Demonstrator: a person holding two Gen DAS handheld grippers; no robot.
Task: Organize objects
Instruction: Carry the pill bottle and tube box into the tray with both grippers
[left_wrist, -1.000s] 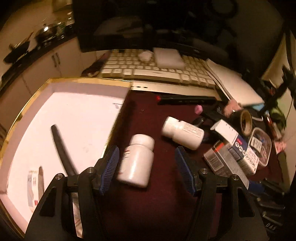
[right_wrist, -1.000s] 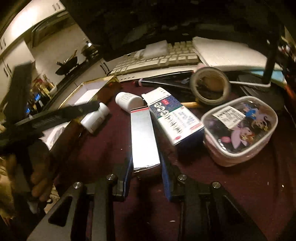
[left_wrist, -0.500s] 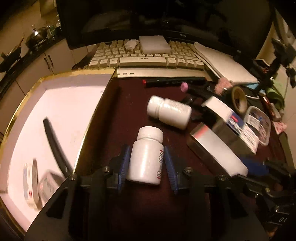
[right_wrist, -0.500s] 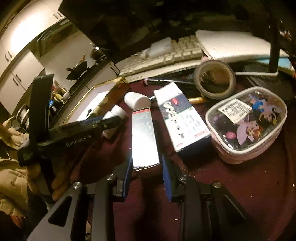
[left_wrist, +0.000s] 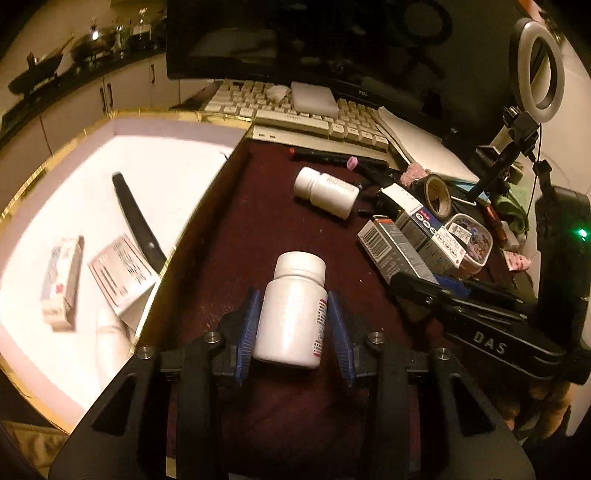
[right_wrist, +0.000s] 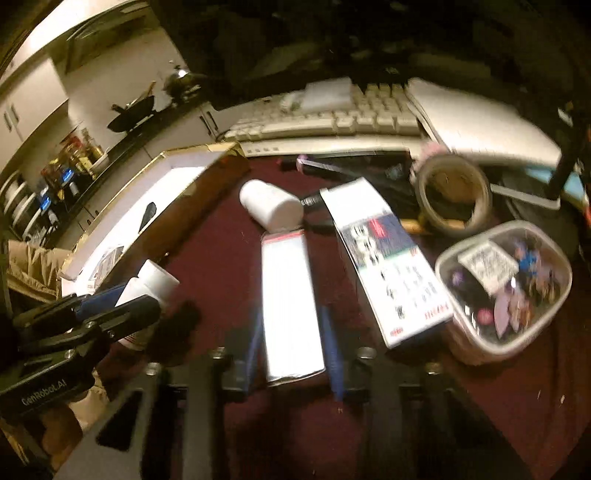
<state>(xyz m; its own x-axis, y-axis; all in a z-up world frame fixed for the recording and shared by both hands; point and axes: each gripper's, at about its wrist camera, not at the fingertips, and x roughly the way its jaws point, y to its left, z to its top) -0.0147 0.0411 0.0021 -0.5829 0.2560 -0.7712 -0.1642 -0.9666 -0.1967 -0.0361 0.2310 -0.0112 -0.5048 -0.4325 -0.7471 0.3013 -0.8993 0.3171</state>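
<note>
My work surface is a dark maroon mat. Lying directly on it: two white pill bottles, a silver carton, a printed medicine box, a tape roll, a clear lidded tub and, at left, a gold-edged white tray.

surface: dark maroon desk cloth under fingers | ahead: cream keyboard, black monitor | far left: pale kitchen cabinets, pans | light: dim, warm
</note>
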